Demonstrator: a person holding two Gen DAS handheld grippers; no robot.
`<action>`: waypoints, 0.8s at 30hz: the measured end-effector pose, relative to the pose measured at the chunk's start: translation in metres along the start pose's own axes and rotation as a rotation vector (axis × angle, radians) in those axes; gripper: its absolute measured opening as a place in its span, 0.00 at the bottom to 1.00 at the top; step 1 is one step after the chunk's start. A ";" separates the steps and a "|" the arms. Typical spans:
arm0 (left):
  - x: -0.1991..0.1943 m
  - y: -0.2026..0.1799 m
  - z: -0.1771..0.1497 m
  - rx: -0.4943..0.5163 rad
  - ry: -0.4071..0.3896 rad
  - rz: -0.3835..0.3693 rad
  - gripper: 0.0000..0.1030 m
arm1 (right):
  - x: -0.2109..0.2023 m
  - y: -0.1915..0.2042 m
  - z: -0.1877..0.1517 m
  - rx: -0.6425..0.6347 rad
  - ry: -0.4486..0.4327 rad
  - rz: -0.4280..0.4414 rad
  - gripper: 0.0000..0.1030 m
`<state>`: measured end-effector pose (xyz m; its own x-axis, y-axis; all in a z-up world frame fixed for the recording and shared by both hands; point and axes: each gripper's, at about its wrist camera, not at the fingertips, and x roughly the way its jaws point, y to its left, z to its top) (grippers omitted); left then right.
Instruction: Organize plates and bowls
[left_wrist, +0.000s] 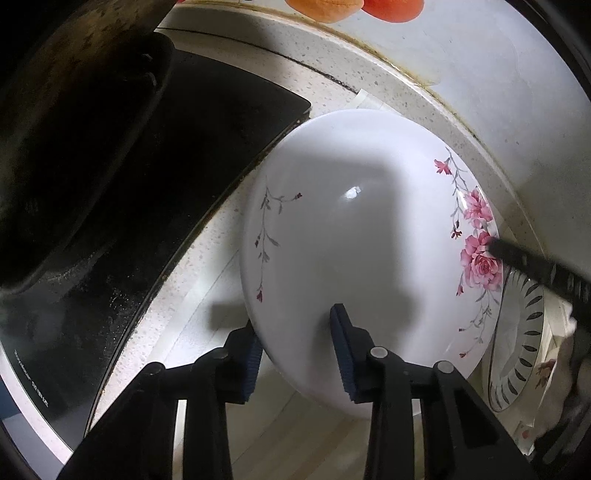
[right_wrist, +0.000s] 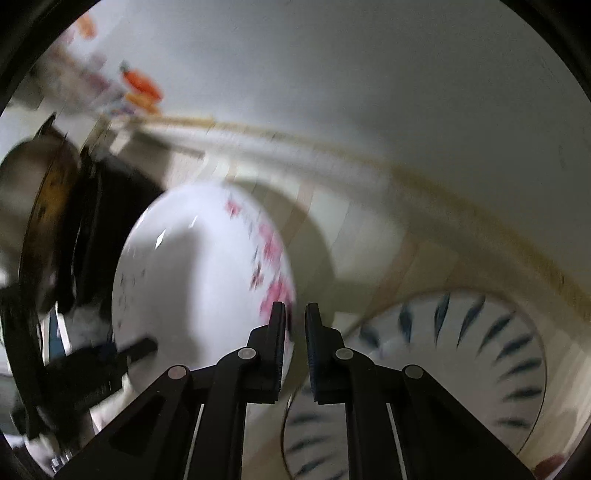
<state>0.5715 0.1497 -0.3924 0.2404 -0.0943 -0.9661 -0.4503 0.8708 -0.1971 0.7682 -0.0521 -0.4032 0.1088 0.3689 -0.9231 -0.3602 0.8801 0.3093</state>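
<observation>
A white plate with pink roses (left_wrist: 362, 251) is held tilted above the speckled counter. My left gripper (left_wrist: 295, 347) is shut on its near rim, one pad under and one on top. My right gripper (right_wrist: 295, 325) clamps the rose-painted rim of the same plate (right_wrist: 199, 280); its finger (left_wrist: 532, 266) shows at the plate's right edge in the left wrist view. A second plate with dark leaf marks on its rim (left_wrist: 524, 339) lies below on the right and also shows in the right wrist view (right_wrist: 480, 350), blurred.
A black cooktop (left_wrist: 147, 229) with a dark pan (left_wrist: 74, 110) lies left of the plate. A white wall (left_wrist: 498, 74) rises behind the counter (left_wrist: 369, 85). Orange objects (left_wrist: 332, 9) sit at the far back. A floral item (left_wrist: 546, 369) lies by the leaf-marked plate.
</observation>
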 end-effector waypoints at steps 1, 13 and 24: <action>0.001 -0.001 -0.001 -0.003 -0.003 -0.002 0.31 | 0.003 -0.002 0.007 0.010 -0.003 0.009 0.16; -0.019 0.001 -0.016 0.003 -0.065 -0.002 0.28 | 0.008 0.021 0.007 -0.076 -0.061 -0.055 0.14; -0.078 -0.002 -0.046 0.076 -0.097 -0.057 0.28 | -0.067 0.012 -0.031 -0.005 -0.141 -0.012 0.09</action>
<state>0.5138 0.1330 -0.3239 0.3472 -0.1010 -0.9323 -0.3676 0.8999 -0.2344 0.7280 -0.0751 -0.3450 0.2422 0.3971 -0.8852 -0.3624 0.8834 0.2971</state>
